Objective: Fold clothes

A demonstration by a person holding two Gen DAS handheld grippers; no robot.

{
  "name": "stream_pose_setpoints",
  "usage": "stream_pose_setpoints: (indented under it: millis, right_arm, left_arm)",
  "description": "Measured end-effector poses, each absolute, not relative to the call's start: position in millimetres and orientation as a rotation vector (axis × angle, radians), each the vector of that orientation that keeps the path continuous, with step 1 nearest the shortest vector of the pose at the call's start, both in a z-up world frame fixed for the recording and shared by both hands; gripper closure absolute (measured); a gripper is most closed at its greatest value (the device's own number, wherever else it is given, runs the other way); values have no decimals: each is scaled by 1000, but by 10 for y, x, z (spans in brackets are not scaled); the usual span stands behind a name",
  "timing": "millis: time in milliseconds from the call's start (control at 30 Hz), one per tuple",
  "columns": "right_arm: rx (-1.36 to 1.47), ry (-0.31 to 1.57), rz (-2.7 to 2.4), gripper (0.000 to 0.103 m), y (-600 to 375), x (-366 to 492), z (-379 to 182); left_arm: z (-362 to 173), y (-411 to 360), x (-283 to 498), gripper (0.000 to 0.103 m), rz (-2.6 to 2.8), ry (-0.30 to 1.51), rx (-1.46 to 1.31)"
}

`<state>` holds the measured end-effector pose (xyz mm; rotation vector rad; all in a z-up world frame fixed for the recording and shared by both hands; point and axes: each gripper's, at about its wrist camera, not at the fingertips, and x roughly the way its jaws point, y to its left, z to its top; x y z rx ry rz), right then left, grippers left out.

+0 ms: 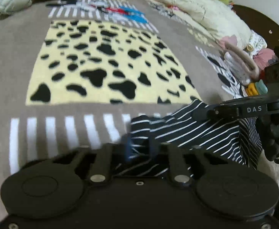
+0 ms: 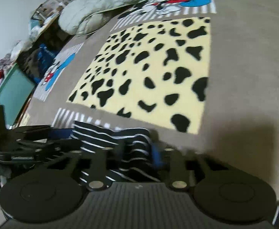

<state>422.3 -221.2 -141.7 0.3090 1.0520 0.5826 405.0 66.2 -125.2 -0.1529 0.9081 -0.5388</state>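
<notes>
Both tools pinch the same striped cloth: the left tool (image 1: 137, 148) and the right tool (image 2: 137, 152) are each closed on the striped cloth (image 1: 187, 131), low over the blanket (image 1: 105, 63) on the bed. This looks like the grab-and-lift step. Next, lift the cloth and spread it flat.

- I see the garment (image 1: 187, 131) is black with thin white stripes; same in my right view (image 2: 109, 137)
- The blanket (image 1: 15, 66) is taupe; one pale yellow panel (image 1: 105, 63) has black cow spots; white bars run along its edges
- Cartoon print (image 2: 170, 2): red, blue, white
- Quilt (image 1: 196, 13): cream
- Both grippers' housings are black
</notes>
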Motion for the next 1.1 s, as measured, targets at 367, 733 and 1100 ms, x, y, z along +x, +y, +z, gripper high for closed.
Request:
stream_pose_setpoints:
  millis: [367,733,1100]
  right_arm:
    - [121,758,690,86,-1980,4268,-1116]
    - [317,599,428,49,-3201,3300,-779]
    - [588,534,-69,48,-4505,1295,-1610]
  left_arm:
    - [-1166,760,4223,77,-348,833,-117]
    - [-848,915,2602,55,-292,618,-279]
    - [-1495,183,1708,51,-484,762,-425]
